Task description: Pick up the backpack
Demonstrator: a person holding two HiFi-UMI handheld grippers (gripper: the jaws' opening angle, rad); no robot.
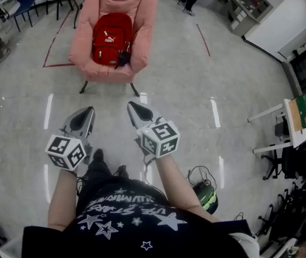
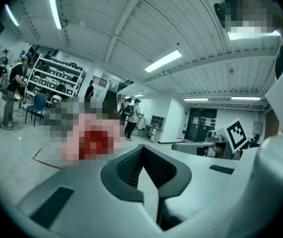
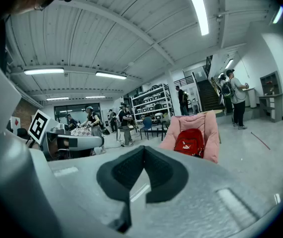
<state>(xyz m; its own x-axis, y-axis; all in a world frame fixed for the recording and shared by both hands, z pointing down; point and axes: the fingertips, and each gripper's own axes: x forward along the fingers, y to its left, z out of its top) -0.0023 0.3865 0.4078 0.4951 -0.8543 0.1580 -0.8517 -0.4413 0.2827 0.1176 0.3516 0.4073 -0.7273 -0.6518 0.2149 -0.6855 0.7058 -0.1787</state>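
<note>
Looking down, head view: red backpack sits upright on the seat of a pink armchair at far end of floor, well apart from both claws. Left gripper & right gripper are side by side, both closed, nothing in them. Bare floor btwn claws & chair. Red tape line lies right of chair, table at right edge.

Left gripper view: jaws together, empty. Chair area too blurred to read.

Right gripper view: jaws together, empty. Backpack on armchair is ahead, slightly right, w/ open floor up to it.
</note>
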